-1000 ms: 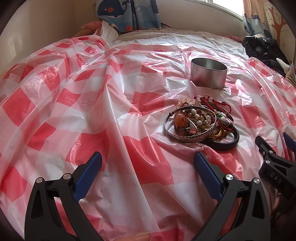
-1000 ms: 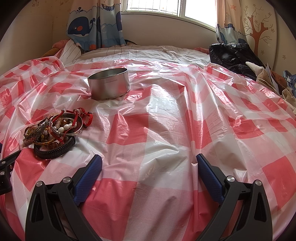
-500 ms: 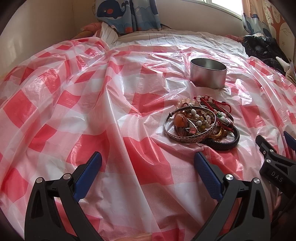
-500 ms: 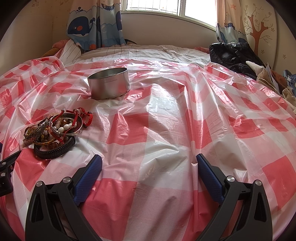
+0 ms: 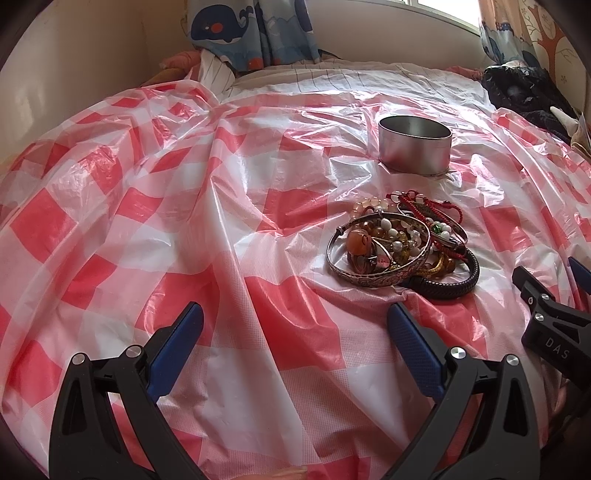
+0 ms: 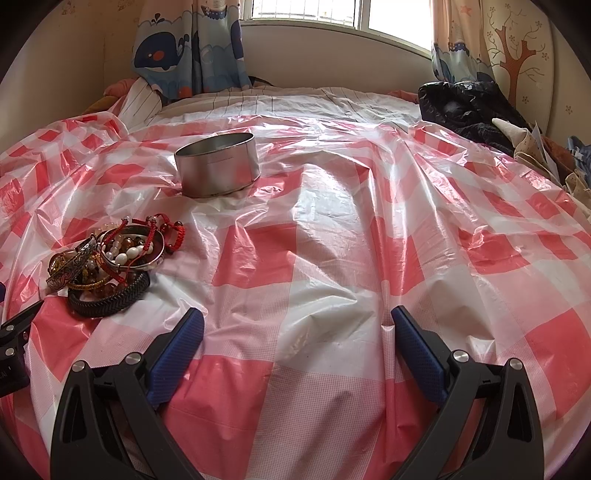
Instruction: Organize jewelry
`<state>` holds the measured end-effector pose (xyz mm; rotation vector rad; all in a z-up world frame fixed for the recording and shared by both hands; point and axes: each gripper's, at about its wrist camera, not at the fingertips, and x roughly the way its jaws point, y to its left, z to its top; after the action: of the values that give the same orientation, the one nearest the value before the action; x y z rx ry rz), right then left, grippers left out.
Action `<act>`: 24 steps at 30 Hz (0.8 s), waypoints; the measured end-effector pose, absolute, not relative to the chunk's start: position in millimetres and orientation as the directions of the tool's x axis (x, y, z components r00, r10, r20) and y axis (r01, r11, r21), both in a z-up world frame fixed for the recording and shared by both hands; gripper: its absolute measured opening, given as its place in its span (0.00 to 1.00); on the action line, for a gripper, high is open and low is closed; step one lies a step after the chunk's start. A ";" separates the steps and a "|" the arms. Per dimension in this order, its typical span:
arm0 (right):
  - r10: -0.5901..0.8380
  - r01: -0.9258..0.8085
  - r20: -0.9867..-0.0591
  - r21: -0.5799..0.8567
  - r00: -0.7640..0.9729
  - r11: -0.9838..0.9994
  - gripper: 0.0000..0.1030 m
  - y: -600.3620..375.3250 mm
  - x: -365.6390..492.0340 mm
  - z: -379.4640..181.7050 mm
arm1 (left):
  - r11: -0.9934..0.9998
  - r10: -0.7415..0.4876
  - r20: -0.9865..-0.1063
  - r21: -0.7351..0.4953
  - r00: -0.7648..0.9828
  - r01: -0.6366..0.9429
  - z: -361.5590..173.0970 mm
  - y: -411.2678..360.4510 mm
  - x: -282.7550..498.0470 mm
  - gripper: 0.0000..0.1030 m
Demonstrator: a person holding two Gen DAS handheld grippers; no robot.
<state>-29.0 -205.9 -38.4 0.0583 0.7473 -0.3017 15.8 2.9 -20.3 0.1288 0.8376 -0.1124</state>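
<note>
Both grippers spread wide, empty, staged short of the pile
Bracelet heap [image 5: 400, 245] sits on checked plastic sheet [image 5: 147, 221], near open metal tin [image 5: 414, 143], likely its destination; left gripper [image 5: 295, 328], right gripper [image 6: 297, 334] hover

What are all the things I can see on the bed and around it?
Tin: one, silver, round and open, on the sheet beyond the jewelry.
Jewelry pile: one heap, count unclear; beads, red cords, silver bangles, near the sheet's middle.
Braided bracelet: one, black, at the pile's near edge.
Plastic sheet: one, red and white checks, spread over the bed.
Striped bedding: white, beyond the sheet.
Whale curtains: blue, by the window.
Window: one, bright, at the back.
Dark clothes: one black heap, back right.
Tree picture: one, brown, right wall.
Left claw: open, black with blue pads, empty.
Right claw: open, same colours, empty.
</note>
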 end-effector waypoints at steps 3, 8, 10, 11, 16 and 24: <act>-0.248 0.290 -0.677 -0.053 0.693 0.956 0.93 -206.0 -29.1 -38.2 | 0.986 -0.049 -0.746 0.068 0.664 0.150 -20.4 4.9 16.8 0.93; -0.236 0.277 -0.575 -0.016 0.784 0.961 0.93 -202.2 -48.2 -20.3 | 0.986 -0.048 -0.745 0.070 0.665 0.150 -20.5 1.0 16.0 0.93; -0.230 0.253 -0.507 -0.024 0.831 0.967 0.93 -193.5 -57.8 -8.0 | 0.986 -0.048 -0.744 0.070 0.666 0.149 -20.0 1.8 16.0 0.93; -0.221 0.237 -0.495 -0.031 0.841 0.971 0.93 -188.9 -59.2 -6.1 | 0.986 -0.048 -0.743 0.071 0.667 0.149 -19.1 2.0 16.5 0.93; -0.146 0.135 -0.579 -0.062 0.802 0.989 0.93 -168.3 -42.5 -18.5 | 0.986 -0.044 -0.740 0.075 0.671 0.148 -17.4 1.4 17.4 0.93; -0.128 0.119 -0.653 -0.059 0.746 0.991 0.93 -170.0 -33.3 -33.2 | 0.986 -0.041 -0.740 0.079 0.671 0.147 -17.2 1.3 16.7 0.93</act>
<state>-33.3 -170.0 -33.2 -0.0134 0.7160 -0.1355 16.7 1.3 -17.2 0.1357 0.8286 -0.1064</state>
